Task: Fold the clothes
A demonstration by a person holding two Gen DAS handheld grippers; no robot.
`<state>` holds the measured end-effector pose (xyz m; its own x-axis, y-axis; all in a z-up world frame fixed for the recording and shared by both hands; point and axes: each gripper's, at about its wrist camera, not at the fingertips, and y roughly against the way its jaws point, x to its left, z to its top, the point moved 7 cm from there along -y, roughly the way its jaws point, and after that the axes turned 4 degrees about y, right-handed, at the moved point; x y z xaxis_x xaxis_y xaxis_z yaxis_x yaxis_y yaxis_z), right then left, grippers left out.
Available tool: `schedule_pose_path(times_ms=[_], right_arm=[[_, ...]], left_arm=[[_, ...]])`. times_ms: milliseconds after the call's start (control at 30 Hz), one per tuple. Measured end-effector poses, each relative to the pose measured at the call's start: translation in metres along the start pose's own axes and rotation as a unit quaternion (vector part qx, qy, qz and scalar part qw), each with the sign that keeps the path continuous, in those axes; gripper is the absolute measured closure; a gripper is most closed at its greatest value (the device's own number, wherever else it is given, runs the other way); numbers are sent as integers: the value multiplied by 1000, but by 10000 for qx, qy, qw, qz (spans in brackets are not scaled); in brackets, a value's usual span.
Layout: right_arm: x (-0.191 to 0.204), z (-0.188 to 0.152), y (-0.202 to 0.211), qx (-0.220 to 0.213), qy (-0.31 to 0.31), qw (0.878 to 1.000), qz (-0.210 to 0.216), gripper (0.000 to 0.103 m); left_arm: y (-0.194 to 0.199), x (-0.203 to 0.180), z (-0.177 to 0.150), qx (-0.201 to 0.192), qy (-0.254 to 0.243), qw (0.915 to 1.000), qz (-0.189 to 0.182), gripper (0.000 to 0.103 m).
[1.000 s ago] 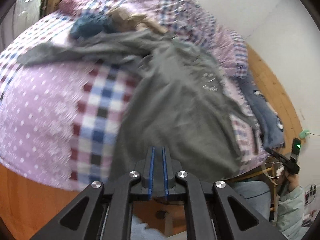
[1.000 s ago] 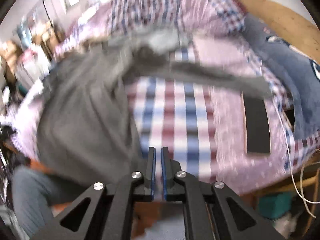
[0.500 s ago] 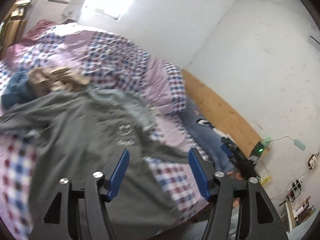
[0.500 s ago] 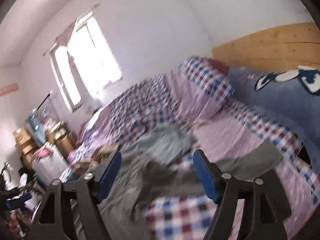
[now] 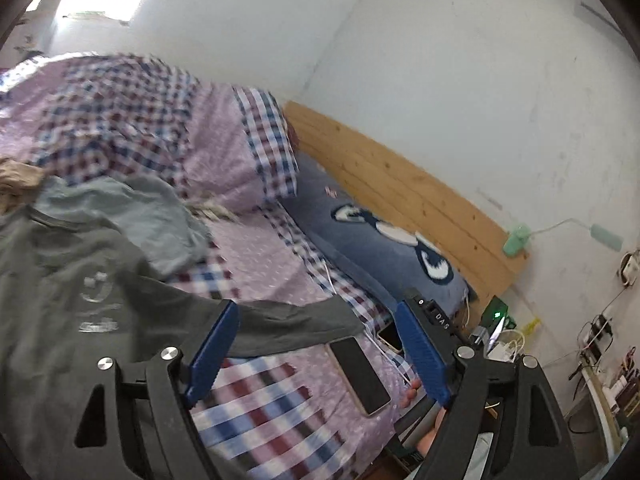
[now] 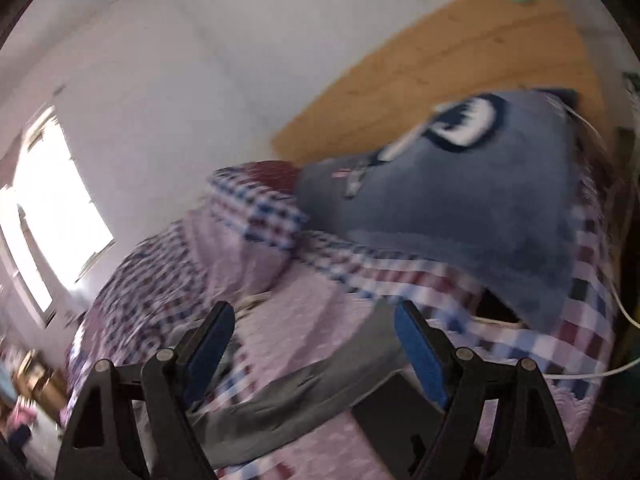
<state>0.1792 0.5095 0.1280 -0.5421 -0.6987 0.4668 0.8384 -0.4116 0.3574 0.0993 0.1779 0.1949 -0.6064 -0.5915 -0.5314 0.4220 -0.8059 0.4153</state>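
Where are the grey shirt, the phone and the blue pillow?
grey shirt (image 5: 92,292): left wrist view, on the chest print.
phone (image 5: 362,374): left wrist view, on the dark screen.
blue pillow (image 6: 460,204): right wrist view, on the plain blue face.

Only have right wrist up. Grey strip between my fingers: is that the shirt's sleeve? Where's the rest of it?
Observer: Yes, that's the sleeve. In the left wrist view the grey shirt lies to the left of it on the bedspread, with its printed logo facing up.
Operator: Dark slab under the cuff?
Observer: A phone, screen up, flat on the bedspread right at the sleeve's end.
Operator: Left holding anything?
Observer: No. The left gripper is open and empty, and the sleeve shows between its fingers.
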Motion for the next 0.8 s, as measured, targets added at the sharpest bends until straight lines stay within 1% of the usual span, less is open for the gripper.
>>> schedule_pose_path(times_ms=[100,267,367,467,567,633,700,733,800], right_arm=[[-41,9,-6,-36,-243,9982,-550,18],[-98,23,13,-245,-652,9913,-1116,18],[-121,30,20,-344,-871,9877,-1249,18],[-132,32,18,-305,-1009,9870,-1216,18],[-138,31,15,-227,-1050,9872,-1180,18],[-143,29,13,-181,-1147,9866,-1144,18],[-146,29,12,-164,-1273,9854,-1119,18],[-150,29,12,-151,-1352,9847,-1088,17],[-154,27,12,-122,-1470,9834,-1055,18]], left_arm=[[-50,-23,-6,203,-69,9997,-76,19],[-126,-57,-18,571,-519,9970,-50,19],[-172,-70,-33,919,-608,9939,-44,19],[-212,-78,-52,1231,-475,9912,-54,19],[-248,-90,-70,1427,-796,9865,121,19],[-269,-99,-83,1519,-1222,9803,319,19],[-292,-105,-101,1723,-1656,9694,557,19],[-303,-107,-110,1840,-1826,9636,657,19],[-321,-110,-124,1974,-2078,9546,815,20]])
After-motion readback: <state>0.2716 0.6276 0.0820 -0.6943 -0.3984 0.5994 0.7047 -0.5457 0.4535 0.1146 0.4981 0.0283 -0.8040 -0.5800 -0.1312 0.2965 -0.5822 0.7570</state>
